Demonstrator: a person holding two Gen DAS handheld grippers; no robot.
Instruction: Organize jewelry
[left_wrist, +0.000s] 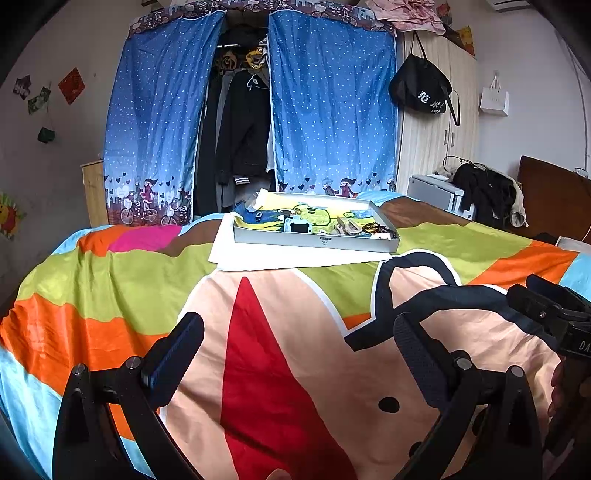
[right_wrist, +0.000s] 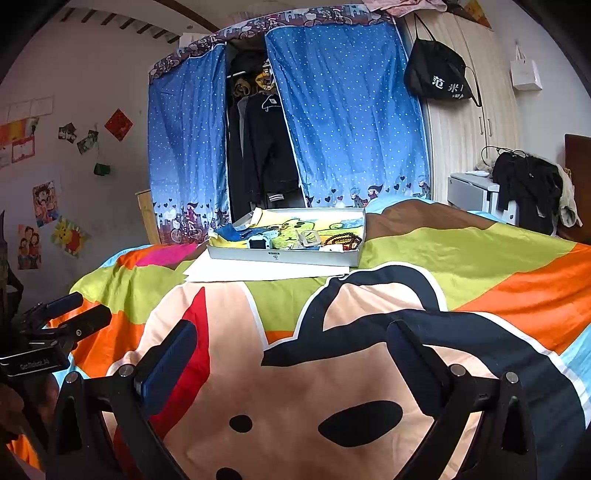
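Observation:
A shallow grey box (left_wrist: 314, 240) (right_wrist: 284, 256) lies on white paper at the far end of the bed. It holds a dark bead bracelet (left_wrist: 375, 227) (right_wrist: 343, 240), a small watch-like item (left_wrist: 297, 225) (right_wrist: 256, 243), a clear clip (right_wrist: 308, 237) and a colourful picture lining. My left gripper (left_wrist: 299, 332) hovers open over the bedspread, well short of the box, nothing between its fingers. My right gripper (right_wrist: 290, 339) is also open and empty, at a similar distance. Each gripper shows at the edge of the other's view.
The bed is covered by a bright cartoon bedspread (left_wrist: 288, 350). White paper (left_wrist: 280, 256) lies under the box. Behind stand a blue curtained wardrobe (left_wrist: 325, 110), a wooden cupboard with a black bag (left_wrist: 421, 90), and a chair piled with dark clothes (left_wrist: 484, 192).

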